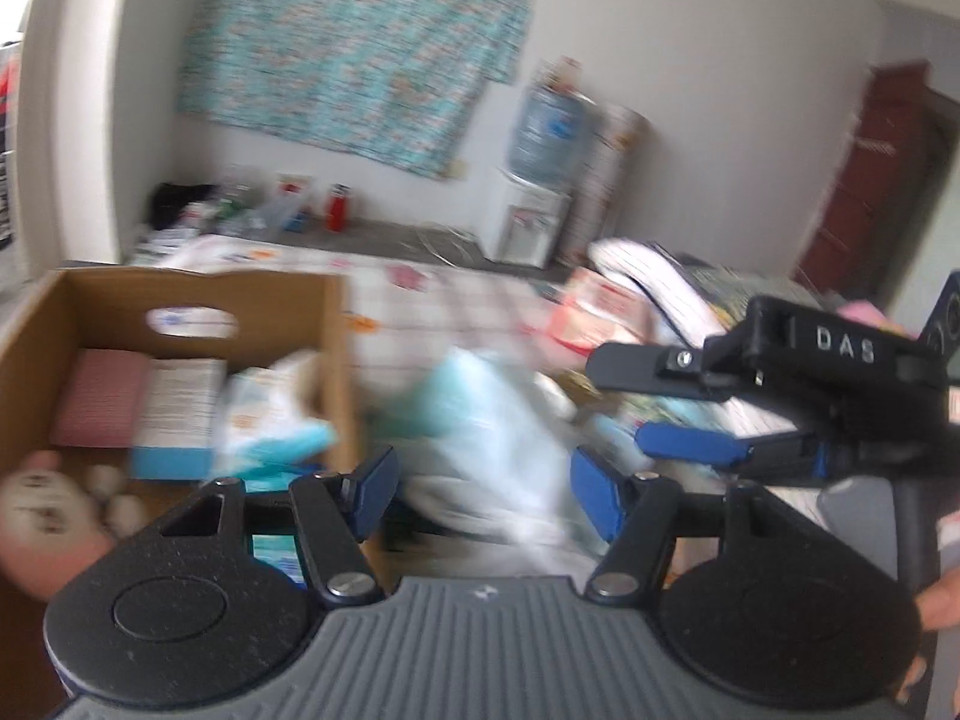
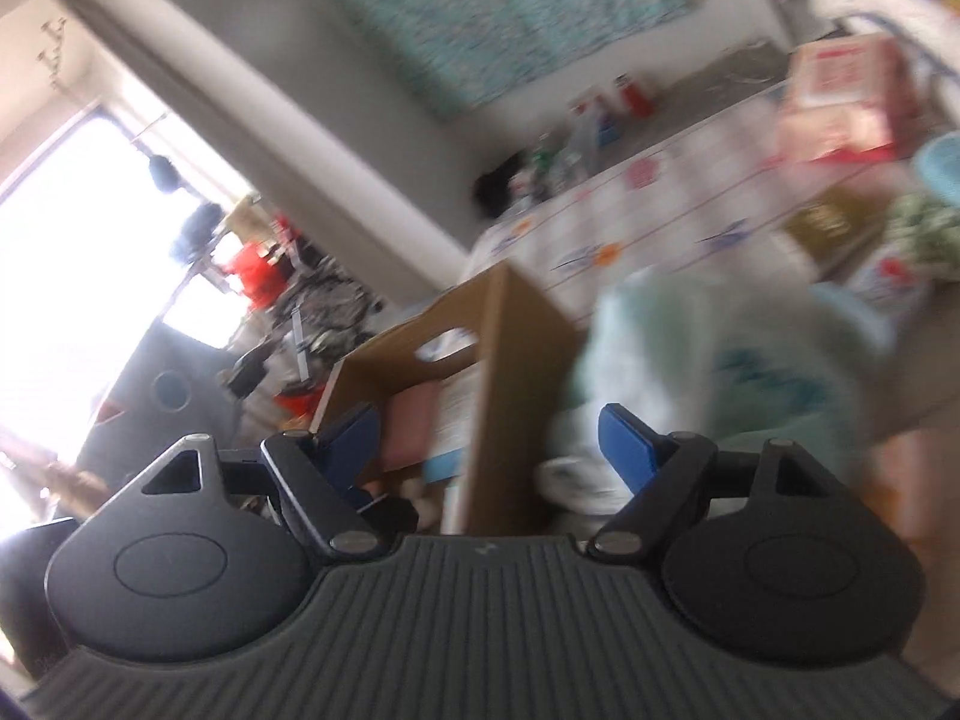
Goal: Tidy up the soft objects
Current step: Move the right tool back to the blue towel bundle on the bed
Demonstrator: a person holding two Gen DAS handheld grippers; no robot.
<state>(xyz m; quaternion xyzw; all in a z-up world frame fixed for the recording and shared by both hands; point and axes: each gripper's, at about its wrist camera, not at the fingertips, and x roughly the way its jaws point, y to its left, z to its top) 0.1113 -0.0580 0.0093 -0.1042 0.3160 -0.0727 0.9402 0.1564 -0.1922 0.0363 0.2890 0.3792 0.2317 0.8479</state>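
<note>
The brown cardboard box (image 1: 336, 360) stood open on the patterned bedsheet (image 1: 420, 294) so soft things could drop straight in — it held a pink folded cloth (image 1: 99, 396), a white-and-blue packet (image 1: 174, 414) and a pale wipes pack (image 1: 270, 420). A blurred teal-and-white soft bundle (image 1: 486, 414) lay just beside it. My left hand-held gripper (image 1: 477, 495) was spread and empty; my right hand-held gripper (image 2: 489, 441) — likewise apart.

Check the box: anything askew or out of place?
One thing: a white-and-teal soft pack leans tilted over the cardboard box's right wall, partly out, while the pink pack and white pack stand neatly inside. Blur hides finer detail.
</note>
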